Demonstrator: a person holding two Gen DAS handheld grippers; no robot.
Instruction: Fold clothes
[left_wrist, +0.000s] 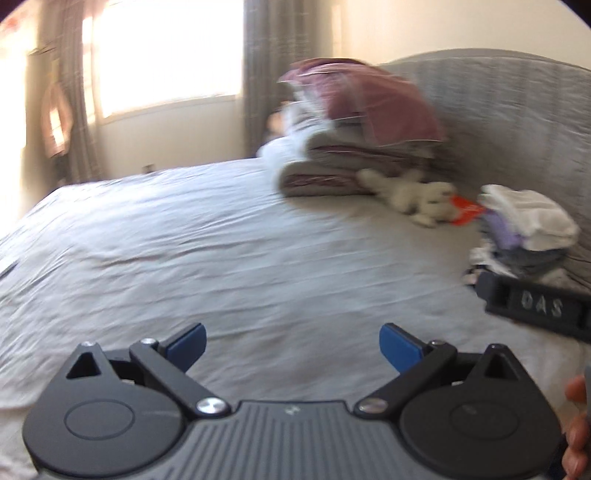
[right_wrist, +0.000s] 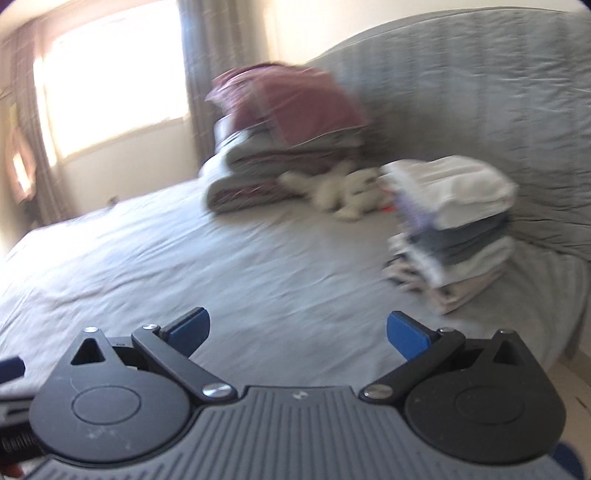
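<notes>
A neat stack of folded white and grey clothes (right_wrist: 454, 229) sits by the grey headboard on the pale-sheeted bed (right_wrist: 221, 266), no loose garment visible, while the left tool (left_wrist: 291, 345) and right tool (right_wrist: 297, 334) hover with jaws apart, empty.

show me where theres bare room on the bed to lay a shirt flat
Free: the wide bed sheet between both open grippers and the pillow pile. Crowded: by the headboard, where the stuffed toy and folded clothes stack sit.
</notes>
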